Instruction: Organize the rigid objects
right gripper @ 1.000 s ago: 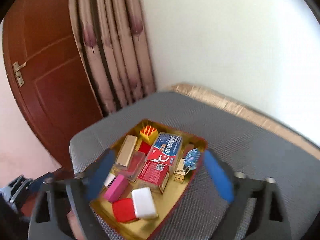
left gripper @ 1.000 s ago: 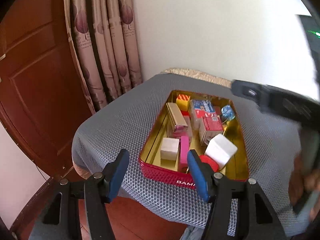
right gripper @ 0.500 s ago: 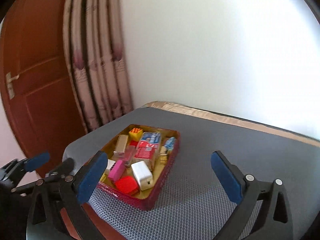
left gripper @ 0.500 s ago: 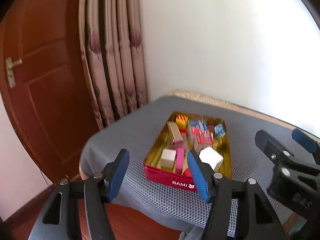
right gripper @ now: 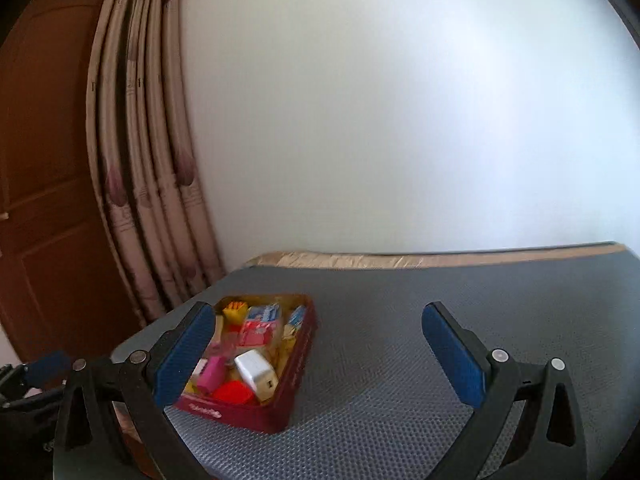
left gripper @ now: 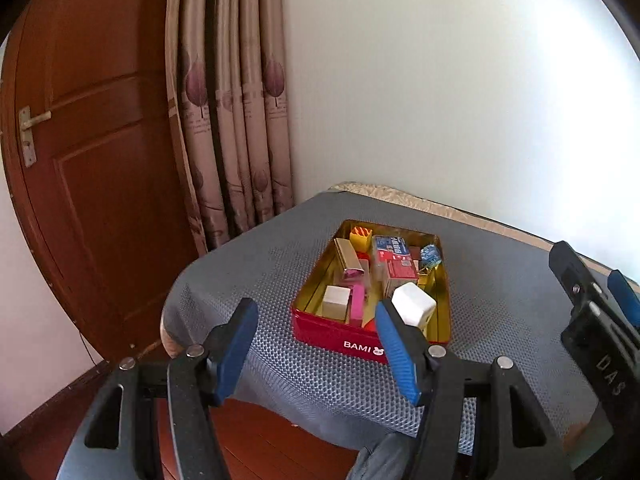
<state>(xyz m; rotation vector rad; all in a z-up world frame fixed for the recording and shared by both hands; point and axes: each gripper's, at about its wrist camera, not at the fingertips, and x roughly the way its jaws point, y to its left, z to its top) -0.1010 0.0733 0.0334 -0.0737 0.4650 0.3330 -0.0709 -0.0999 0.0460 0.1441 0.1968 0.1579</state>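
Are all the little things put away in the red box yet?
It looks nearly finished: the small boxes and blocks lie inside the red tin, and nothing loose shows on the grey mat. Both the left hand-held gripper and right hand-held gripper are open, holding nothing. No lid shows.

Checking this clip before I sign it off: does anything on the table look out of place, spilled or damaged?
Nothing spilled or broken. The red tin sits flat on the grey mat, and all the small items are inside it. The one untidy spot: the white charger lies tilted on top of the pile at the tin's near end rather than flat.
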